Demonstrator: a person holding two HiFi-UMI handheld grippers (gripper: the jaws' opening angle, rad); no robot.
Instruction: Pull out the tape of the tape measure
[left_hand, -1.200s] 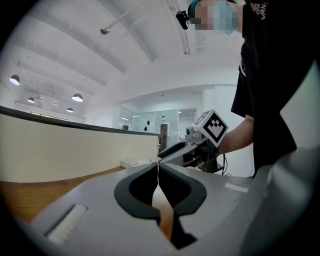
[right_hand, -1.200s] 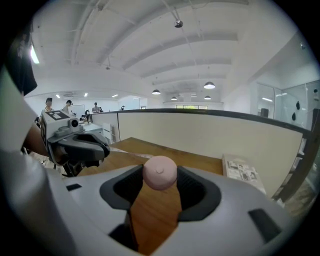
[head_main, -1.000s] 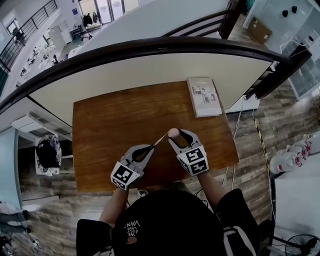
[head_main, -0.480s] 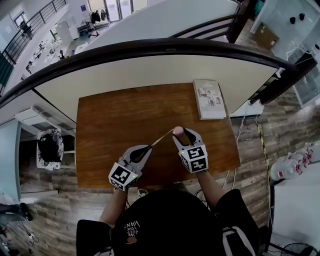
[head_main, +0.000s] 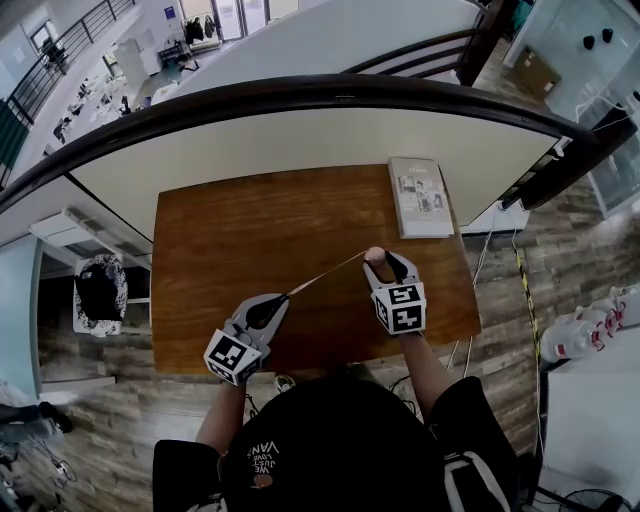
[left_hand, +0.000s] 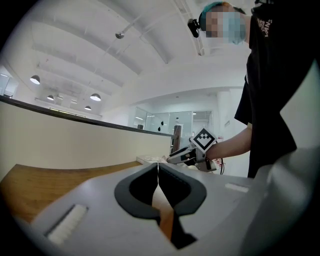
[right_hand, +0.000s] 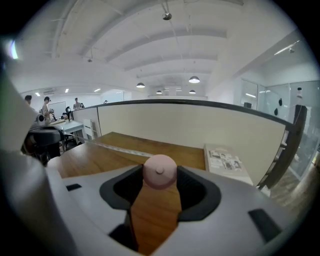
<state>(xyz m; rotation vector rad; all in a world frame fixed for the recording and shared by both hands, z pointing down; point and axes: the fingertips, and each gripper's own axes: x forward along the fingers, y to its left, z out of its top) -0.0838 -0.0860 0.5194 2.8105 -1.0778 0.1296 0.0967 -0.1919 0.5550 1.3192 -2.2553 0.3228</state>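
A small round pink tape measure (head_main: 375, 256) is clamped between the pads of my right gripper (head_main: 382, 259), above the right part of the wooden table (head_main: 250, 230). In the right gripper view the pink case (right_hand: 160, 172) sits between the jaws. A thin pale tape (head_main: 325, 275) runs taut from the case down-left to my left gripper (head_main: 283, 298), which is shut on the tape's end. In the left gripper view the jaws (left_hand: 158, 167) are pressed together on the tape edge, and the right gripper (left_hand: 192, 155) shows beyond them. The tape (right_hand: 117, 148) stretches leftward in the right gripper view.
A book (head_main: 419, 196) lies at the table's far right corner, also seen as the book (right_hand: 227, 162) in the right gripper view. A cream partition wall with a dark rail (head_main: 300, 95) curves behind the table. Cables hang past the table's right edge.
The two grippers have moved apart: the right one with the pink case went right, the left one down-left. The drawn-out stretch of tape between them is longer.
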